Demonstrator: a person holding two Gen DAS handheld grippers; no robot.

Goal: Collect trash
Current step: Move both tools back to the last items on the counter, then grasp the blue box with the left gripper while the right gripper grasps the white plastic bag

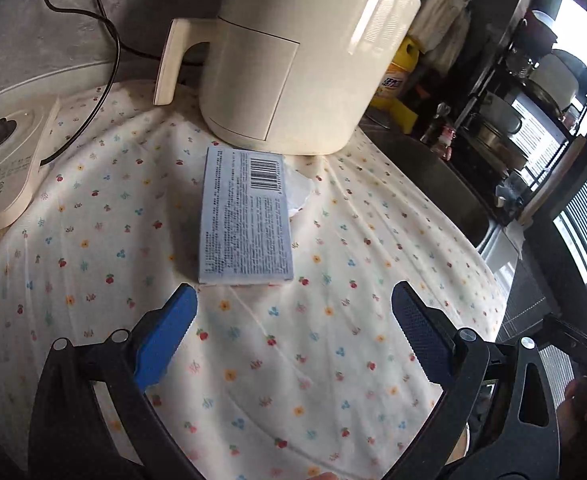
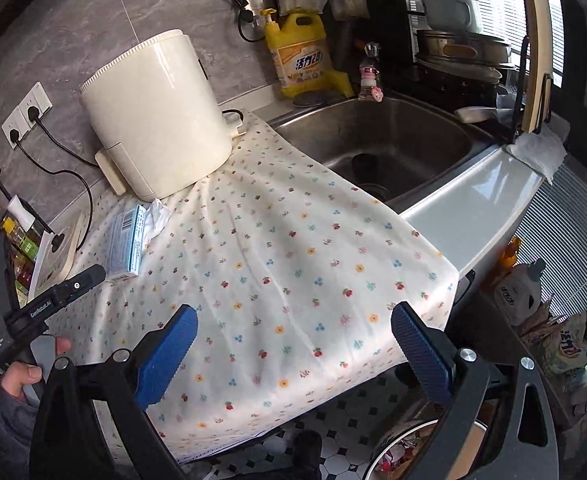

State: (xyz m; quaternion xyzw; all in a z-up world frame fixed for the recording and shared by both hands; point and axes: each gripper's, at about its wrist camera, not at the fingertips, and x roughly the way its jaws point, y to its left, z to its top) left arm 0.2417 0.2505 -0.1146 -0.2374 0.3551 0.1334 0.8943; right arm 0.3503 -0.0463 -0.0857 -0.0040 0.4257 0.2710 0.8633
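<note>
Since the floral cloth (image 1: 333, 360) covers the counter beside the sink (image 2: 393, 140), with the cream air fryer (image 1: 293, 60) at the back, the trash lies just before the fryer: a pale blue box (image 1: 245, 216), flat, barcode side up, and a crumpled white tissue (image 1: 299, 192) touching its right edge. Judged: box light, stiff card, pinch across long edges; tissue soft, weightless. Left gripper (image 1: 293, 300) wide, empty, just short of box. Right gripper (image 2: 293, 320) wide, empty, well apart
</note>
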